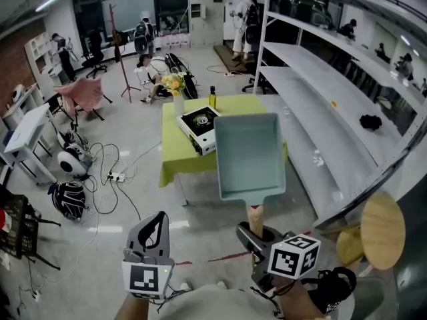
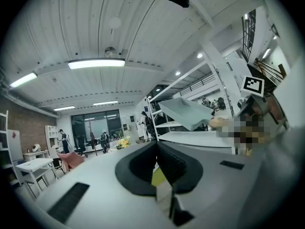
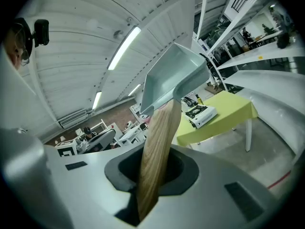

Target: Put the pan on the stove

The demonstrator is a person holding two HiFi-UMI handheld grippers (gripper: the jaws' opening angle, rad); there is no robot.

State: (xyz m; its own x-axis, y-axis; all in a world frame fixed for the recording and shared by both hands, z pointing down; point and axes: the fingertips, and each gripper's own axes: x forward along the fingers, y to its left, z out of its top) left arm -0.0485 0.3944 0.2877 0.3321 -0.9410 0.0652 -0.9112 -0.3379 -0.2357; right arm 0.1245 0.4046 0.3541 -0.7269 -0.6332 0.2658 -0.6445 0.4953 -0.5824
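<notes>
A pale teal square pan with a wooden handle hangs in the air in front of me. My right gripper is shut on that handle. In the right gripper view the handle runs up between the jaws to the pan. A white portable stove stands on a yellow-green table beyond the pan, also seen as the stove on the table. My left gripper hangs low at the left, shut with nothing in it. The pan shows to its right.
Long white shelving runs along the right. A round wooden stool stands near my right arm. A bottle and a vase of flowers stand at the table's far edge. Cables and a power strip lie on the floor at left; people stand far back.
</notes>
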